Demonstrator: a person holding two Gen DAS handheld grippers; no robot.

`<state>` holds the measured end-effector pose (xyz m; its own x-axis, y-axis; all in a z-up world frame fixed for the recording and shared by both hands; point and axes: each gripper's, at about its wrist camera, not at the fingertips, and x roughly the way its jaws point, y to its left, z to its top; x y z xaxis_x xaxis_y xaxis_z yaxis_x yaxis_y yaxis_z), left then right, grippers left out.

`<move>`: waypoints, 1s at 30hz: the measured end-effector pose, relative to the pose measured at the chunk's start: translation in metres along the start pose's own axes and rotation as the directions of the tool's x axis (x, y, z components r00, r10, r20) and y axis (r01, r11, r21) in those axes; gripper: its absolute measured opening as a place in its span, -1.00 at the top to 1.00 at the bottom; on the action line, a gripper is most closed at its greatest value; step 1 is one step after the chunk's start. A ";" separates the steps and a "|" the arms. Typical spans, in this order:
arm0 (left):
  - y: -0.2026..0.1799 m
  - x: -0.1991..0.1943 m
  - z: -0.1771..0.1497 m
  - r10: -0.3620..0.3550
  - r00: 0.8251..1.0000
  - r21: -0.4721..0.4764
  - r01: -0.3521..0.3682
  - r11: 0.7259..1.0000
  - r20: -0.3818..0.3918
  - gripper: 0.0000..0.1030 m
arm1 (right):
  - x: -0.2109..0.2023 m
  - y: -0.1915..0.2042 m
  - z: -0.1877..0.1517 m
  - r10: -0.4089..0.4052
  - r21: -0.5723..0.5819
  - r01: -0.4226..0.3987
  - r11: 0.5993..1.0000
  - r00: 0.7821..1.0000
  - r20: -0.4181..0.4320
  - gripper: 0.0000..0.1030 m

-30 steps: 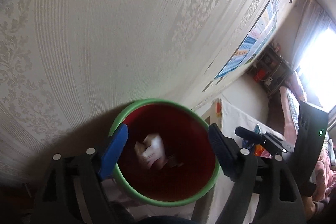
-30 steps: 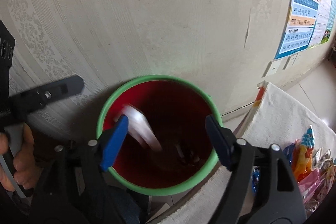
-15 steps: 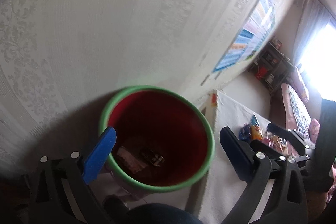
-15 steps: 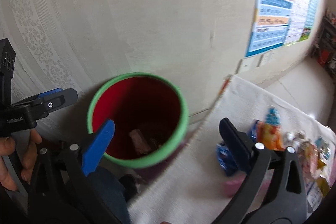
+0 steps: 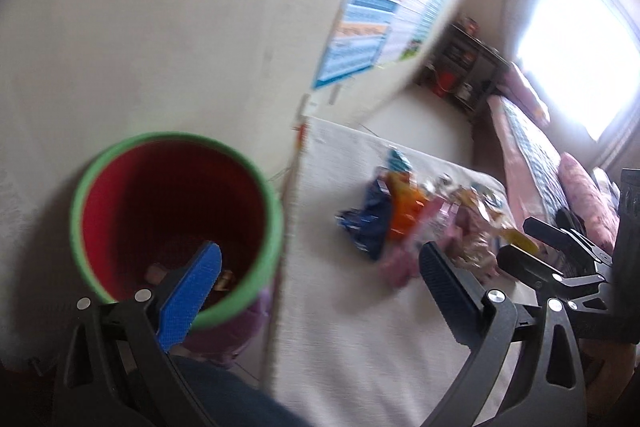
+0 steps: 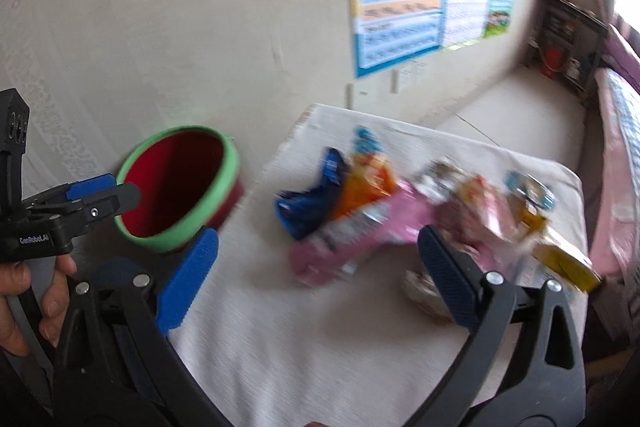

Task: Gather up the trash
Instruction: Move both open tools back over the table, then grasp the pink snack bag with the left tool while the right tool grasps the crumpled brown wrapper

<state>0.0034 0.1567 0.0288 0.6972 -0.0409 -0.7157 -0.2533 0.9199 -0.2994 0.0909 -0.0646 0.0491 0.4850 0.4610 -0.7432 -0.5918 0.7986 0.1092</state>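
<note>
A red bin with a green rim point(image 5: 176, 143) stands by the wall, left of a white cloth-covered table point(image 5: 360, 327); some trash lies at its bottom. It also shows in the right wrist view point(image 6: 224, 163). Several snack wrappers lie piled on the table: a blue one point(image 6: 308, 203), an orange one point(image 6: 368, 183), a pink one point(image 6: 360, 239). They show blurred in the left wrist view point(image 5: 400, 211). My left gripper point(image 5: 320, 267) is open and empty between bin and table. My right gripper point(image 6: 316, 255) is open and empty above the wrappers.
A blue poster point(image 6: 404, 15) hangs on the wallpapered wall behind the table. A dark shelf point(image 6: 568, 39) and a bed with pink bedding point(image 5: 560, 167) are at the right. The left gripper's body point(image 6: 48, 223) and a hand are at left in the right view.
Trash dropped into the bin from both grippers. Both grippers then swung right, away from the bin and toward the table with the wrappers. Both stay open.
</note>
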 end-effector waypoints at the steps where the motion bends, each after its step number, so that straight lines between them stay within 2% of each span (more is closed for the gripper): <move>1: -0.009 0.003 -0.001 -0.011 1.000 0.014 0.011 1.000 -0.005 -0.84 | -0.002 -0.007 -0.003 -0.009 0.010 0.009 1.000 1.000 -0.001 -0.91; 9: -0.066 0.028 -0.012 -0.069 0.995 0.092 0.075 0.993 -0.066 -0.84 | -0.024 -0.075 -0.039 -0.106 0.089 0.108 0.990 0.994 -0.021 -0.91; 15: -0.090 0.048 -0.016 -0.062 0.992 0.160 0.079 0.984 -0.110 -0.84 | -0.023 -0.105 -0.063 -0.127 0.147 0.133 0.980 0.991 -0.051 -0.91; 24: -0.102 0.077 -0.014 -0.038 0.986 0.216 0.073 0.974 -0.163 -0.83 | -0.005 -0.109 -0.071 -0.097 0.158 0.107 0.982 0.993 -0.069 -0.91; 30: -0.105 0.105 -0.010 -0.033 0.981 0.237 0.079 0.968 -0.192 -0.80 | 0.024 -0.096 -0.062 -0.131 0.063 0.136 0.989 0.988 -0.085 -0.90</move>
<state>0.0962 0.0515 -0.0209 0.5635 -0.1454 -0.8132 -0.0313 0.9799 -0.1969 0.1187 -0.1542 -0.0200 0.5016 0.3182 -0.8045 -0.4785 0.8767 0.0485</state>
